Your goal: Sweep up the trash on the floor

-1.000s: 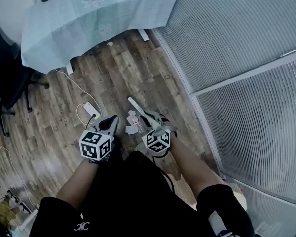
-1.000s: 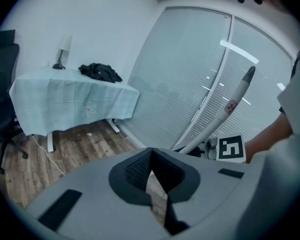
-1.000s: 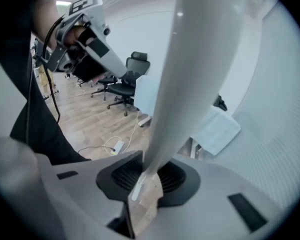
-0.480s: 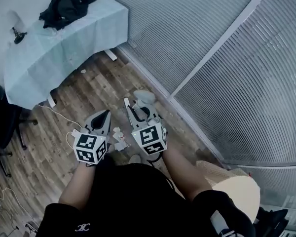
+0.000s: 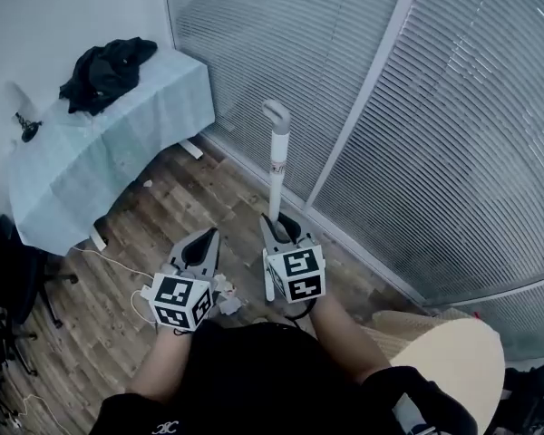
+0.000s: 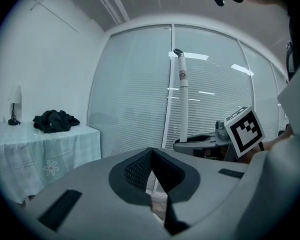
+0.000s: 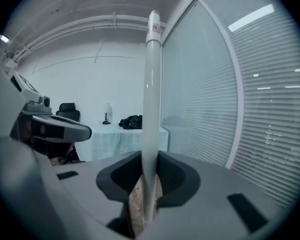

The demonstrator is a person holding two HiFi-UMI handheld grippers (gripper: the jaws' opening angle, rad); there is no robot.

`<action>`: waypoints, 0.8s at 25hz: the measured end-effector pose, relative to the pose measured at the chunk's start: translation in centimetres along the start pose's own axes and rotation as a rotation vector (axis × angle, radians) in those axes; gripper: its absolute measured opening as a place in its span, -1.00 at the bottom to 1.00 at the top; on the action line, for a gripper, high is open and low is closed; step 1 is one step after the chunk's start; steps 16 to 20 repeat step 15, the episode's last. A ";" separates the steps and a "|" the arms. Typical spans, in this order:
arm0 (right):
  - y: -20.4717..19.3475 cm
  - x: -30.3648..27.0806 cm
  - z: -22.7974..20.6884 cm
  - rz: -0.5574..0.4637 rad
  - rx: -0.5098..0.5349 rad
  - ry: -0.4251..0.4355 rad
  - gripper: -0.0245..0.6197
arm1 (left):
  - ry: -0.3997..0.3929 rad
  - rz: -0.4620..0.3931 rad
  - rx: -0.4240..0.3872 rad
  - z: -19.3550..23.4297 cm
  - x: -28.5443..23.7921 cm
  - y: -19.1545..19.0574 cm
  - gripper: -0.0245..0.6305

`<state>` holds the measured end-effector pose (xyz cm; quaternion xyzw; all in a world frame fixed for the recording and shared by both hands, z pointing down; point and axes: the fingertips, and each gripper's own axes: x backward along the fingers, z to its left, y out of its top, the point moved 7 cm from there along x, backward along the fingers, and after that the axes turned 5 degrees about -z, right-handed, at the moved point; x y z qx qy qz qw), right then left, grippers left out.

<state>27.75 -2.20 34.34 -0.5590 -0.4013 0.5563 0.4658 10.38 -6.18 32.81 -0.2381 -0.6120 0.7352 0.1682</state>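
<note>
My right gripper [image 5: 280, 228] is shut on the white handle [image 5: 276, 161] of a broom, which rises upright in front of the glass wall. In the right gripper view the handle [image 7: 151, 104] runs straight up from between the shut jaws [image 7: 149, 160]. My left gripper [image 5: 208, 236] hangs to the left of it, shut and holding nothing; its own view shows the jaws [image 6: 151, 152] closed, with the handle [image 6: 182, 99] further off. Crumpled white paper scraps [image 5: 228, 295] lie on the wooden floor just right of the left gripper. The broom's head is hidden.
A table under a pale blue cloth [image 5: 100, 166] stands at the back left with a black garment [image 5: 104, 69] on it. Glass walls with blinds [image 5: 435, 125] close the right side. A white cable [image 5: 118, 263] crosses the floor; a black chair [image 5: 4, 284] stands left. A beige round object [image 5: 453, 356] lies by my right leg.
The head view has swung toward the glass wall. The broom handle in the right gripper has come up from a short slant to a tall upright. The left gripper stays shut beside it.
</note>
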 end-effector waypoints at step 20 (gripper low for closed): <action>-0.4 1.9 -1.3 0.012 -0.005 -0.059 -0.63 | -0.116 0.034 -0.061 -2.9 -1.3 0.4 -0.94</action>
